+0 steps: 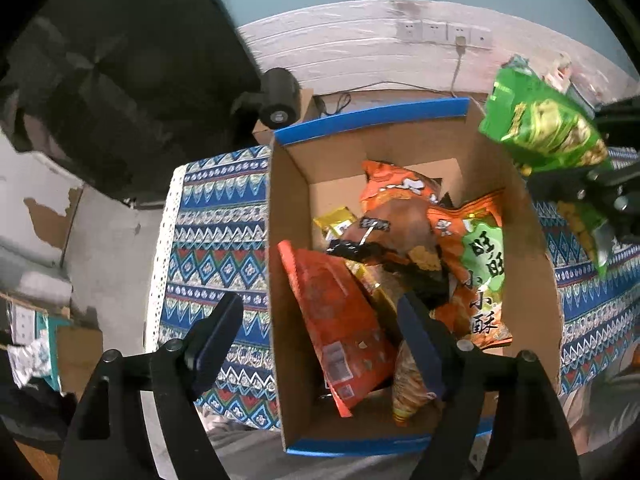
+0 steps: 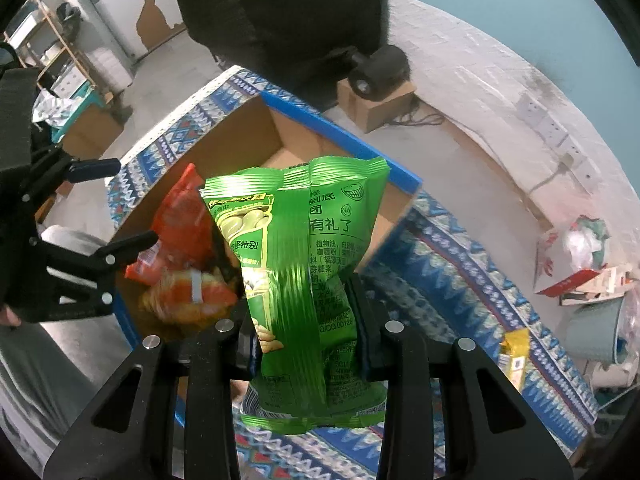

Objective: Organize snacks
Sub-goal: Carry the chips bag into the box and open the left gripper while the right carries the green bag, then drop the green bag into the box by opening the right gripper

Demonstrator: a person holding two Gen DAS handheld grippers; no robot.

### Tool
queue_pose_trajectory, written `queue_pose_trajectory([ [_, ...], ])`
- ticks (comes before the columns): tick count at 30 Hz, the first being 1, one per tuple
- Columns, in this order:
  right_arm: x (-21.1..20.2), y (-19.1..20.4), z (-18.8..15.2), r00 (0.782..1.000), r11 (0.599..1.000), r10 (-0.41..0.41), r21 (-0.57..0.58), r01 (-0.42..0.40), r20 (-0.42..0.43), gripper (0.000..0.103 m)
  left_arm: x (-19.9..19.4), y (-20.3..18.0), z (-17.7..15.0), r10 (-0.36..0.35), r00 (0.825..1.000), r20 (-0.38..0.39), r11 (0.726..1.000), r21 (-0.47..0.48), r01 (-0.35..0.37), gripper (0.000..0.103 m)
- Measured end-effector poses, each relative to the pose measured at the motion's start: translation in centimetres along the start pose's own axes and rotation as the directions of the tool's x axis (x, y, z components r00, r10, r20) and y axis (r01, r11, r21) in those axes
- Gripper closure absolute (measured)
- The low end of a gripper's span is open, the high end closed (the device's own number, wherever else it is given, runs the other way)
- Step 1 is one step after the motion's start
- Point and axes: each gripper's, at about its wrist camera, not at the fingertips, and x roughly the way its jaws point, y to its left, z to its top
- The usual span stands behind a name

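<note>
My right gripper (image 2: 306, 312) pinches the green bag (image 2: 304, 264) upright, long axis vertical. The box (image 2: 256, 128) lies just ahead and below. My left gripper (image 1: 316, 340) hangs wide, empty, over the box's near left wall.

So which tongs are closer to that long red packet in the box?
Left. The left tongs hang open just above the red packet; the right tongs hold a green bag off beside the box.

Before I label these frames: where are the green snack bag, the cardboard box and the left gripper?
green snack bag (image 2: 296, 280), right wrist view, middle of its printed back.
cardboard box (image 1: 286, 240), left wrist view, inner left wall.
left gripper (image 1: 320, 322), left wrist view, midway between its open fingertips.
</note>
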Motion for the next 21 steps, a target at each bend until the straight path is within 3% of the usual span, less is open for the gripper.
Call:
queue_pose_trajectory([
  [10, 2.0, 2.7, 2.3, 0.999, 0.999, 0.051, 0.014, -0.05, -0.006, 0.068, -0.3, 4.0, -1.5, -0.029, 0.999, -0.014, 0.985, -0.17, 0.026, 0.016],
  [11, 1.9, 2.9, 2.5, 0.999, 0.998, 0.053, 0.015, -0.053, 0.0, 0.066, -0.3, 4.0, -1.5, -0.028, 1.0, -0.014, 0.984, -0.175, 0.025, 0.016],
  [12, 1.9, 3.0, 2.7, 0.998, 0.998, 0.06, 0.022, -0.06, 0.003, 0.055, -0.4, 4.2, -1.5, -0.028, 1.0, -0.013, 0.984, -0.179, 0.025, 0.016],
  [14, 1.9, 3.2, 2.8, 0.998, 0.998, 0.061, 0.03, -0.062, 0.014, 0.045, -0.4, 4.0, -1.5, -0.03, 0.999, -0.011, 0.984, -0.177, 0.027, 0.016],
  [21, 0.8, 2.7, 1.7, 0.999, 1.0, 0.01, 0.015, -0.011, 0.031, 0.045, -0.9, 3.4, -1.4, -0.02, 1.0, 0.011, 0.989, -0.149, 0.021, 0.016],
])
